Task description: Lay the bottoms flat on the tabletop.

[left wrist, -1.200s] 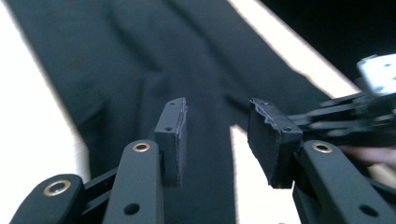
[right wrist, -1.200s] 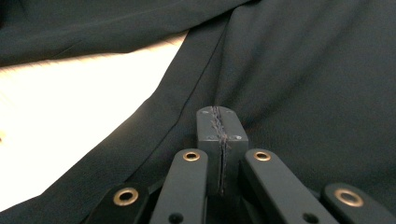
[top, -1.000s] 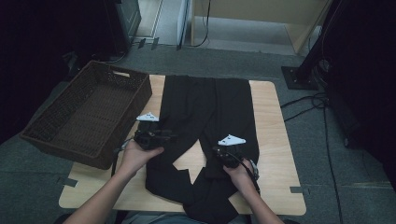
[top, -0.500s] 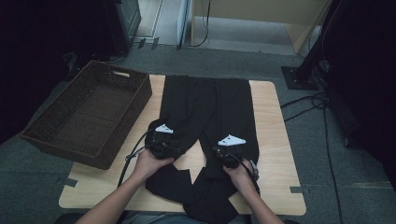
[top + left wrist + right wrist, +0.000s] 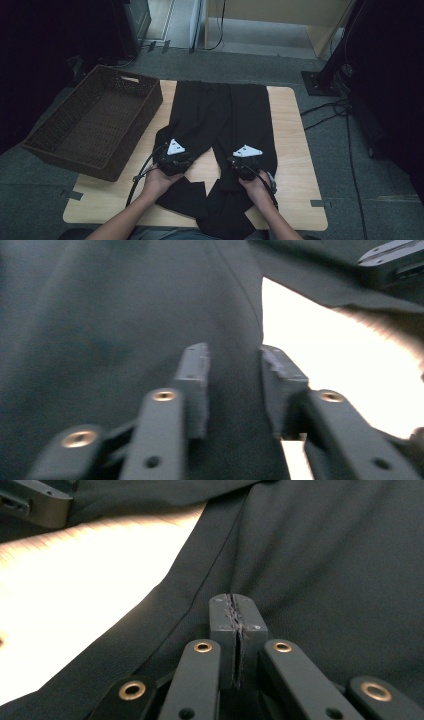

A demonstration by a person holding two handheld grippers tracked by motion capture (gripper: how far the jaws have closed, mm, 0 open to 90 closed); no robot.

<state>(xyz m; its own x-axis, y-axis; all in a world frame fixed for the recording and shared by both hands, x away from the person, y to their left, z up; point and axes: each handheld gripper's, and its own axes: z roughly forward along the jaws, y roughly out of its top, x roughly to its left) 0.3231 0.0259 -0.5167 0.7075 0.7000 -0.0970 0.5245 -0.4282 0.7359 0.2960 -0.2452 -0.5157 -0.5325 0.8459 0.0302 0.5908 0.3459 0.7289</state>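
A brown wicker basket (image 5: 92, 125) sits at the left edge of the tabletop (image 5: 287, 130), and just beside it black trousers (image 5: 220, 107) lie flat, legs running toward the person. The left gripper (image 5: 172, 159) is down on the left leg; its jaws have just been closing with the leg's inner edge between them, a gap remaining. The right gripper (image 5: 244, 164) rests on the right leg, jaws pinched tight on a fold of cloth.
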